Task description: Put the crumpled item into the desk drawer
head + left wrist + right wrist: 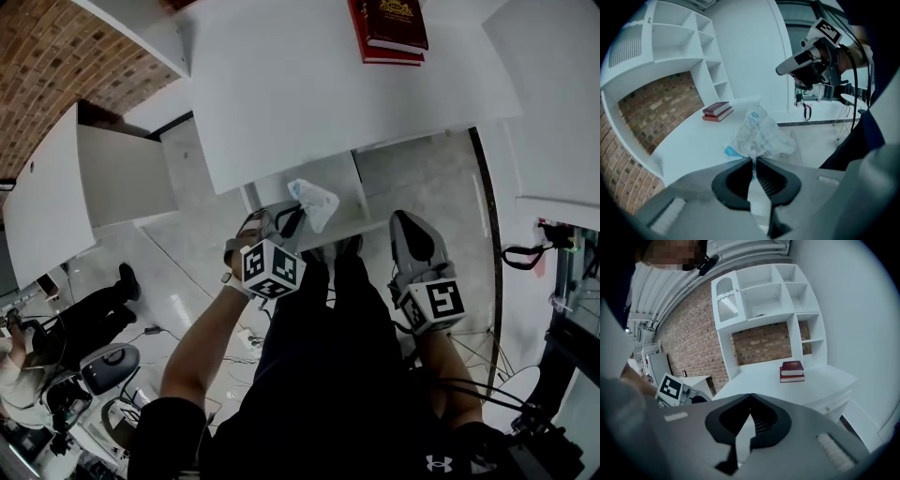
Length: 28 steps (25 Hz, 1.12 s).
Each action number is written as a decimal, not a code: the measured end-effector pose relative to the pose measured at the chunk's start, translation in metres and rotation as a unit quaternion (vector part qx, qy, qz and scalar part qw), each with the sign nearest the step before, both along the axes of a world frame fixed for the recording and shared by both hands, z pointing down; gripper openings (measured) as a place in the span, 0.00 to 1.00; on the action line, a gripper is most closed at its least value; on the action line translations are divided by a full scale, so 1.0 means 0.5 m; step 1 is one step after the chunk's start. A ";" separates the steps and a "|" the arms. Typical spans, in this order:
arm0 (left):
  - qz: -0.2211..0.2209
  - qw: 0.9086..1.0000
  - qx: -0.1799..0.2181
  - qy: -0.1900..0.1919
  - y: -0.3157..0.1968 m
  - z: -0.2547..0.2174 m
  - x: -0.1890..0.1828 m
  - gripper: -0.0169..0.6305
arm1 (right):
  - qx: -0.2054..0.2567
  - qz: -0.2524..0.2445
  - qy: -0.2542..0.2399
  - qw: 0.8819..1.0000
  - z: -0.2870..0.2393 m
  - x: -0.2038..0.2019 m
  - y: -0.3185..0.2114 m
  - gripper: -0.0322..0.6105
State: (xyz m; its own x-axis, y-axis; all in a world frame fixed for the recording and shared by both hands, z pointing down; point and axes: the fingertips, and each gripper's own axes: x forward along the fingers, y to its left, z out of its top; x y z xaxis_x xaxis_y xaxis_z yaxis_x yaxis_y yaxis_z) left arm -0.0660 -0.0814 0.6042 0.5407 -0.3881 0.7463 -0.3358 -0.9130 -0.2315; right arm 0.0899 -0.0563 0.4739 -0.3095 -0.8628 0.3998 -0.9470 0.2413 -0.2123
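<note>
The crumpled item, a clear plastic wrapper [314, 202] with blue print, hangs from my left gripper [292, 214], just in front of the white desk's [309, 84] near edge. In the left gripper view the jaws are shut on the wrapper's [759, 133] lower edge at the left gripper's [753, 160] tips. My right gripper [403, 220] is held beside it on the right, shut with nothing in it. The right gripper view shows the right gripper [750, 396] pointing at the desk [759, 378]. A small knob [828, 408] marks the desk's front panel, which looks shut.
Two red books [389, 28] lie stacked at the back of the desk, below white wall shelves [764, 296] on a brick wall. A white cabinet [84, 178] stands open at the left. Another person [56, 337] sits low at the left among cables and equipment.
</note>
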 end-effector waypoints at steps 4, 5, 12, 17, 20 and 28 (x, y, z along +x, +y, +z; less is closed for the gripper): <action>0.023 0.999 -0.018 -0.024 -0.005 0.050 0.021 0.07 | -0.011 0.008 -0.011 1.000 0.026 0.021 -0.008 0.05; 0.030 0.999 -0.022 -0.030 -0.006 0.061 0.027 0.07 | -0.011 0.009 -0.013 1.000 0.032 0.027 -0.009 0.05; 0.074 0.993 -0.055 -0.078 -0.021 0.167 0.058 0.07 | -0.022 0.020 -0.016 0.999 0.074 0.069 -0.009 0.05; 0.098 0.986 -0.084 -0.107 -0.019 0.244 0.069 0.07 | -0.041 0.035 -0.025 0.998 0.104 0.092 -0.004 0.05; 0.106 0.983 -0.089 -0.120 -0.019 0.283 0.086 0.07 | -0.042 0.039 -0.029 0.998 0.118 0.112 -0.003 0.05; 0.124 0.972 -0.117 -0.165 -0.037 0.397 0.084 0.07 | -0.067 0.045 -0.035 0.996 0.163 0.128 -0.016 0.05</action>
State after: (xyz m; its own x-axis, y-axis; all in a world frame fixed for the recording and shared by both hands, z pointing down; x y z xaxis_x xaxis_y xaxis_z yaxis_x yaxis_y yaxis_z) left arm -0.0243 -0.0998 0.8027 0.3122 -0.0765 0.9469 -0.0421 -0.9969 -0.0666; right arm 0.1538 -0.0641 0.5553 -0.2636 -0.8286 0.4939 -0.9454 0.1201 -0.3031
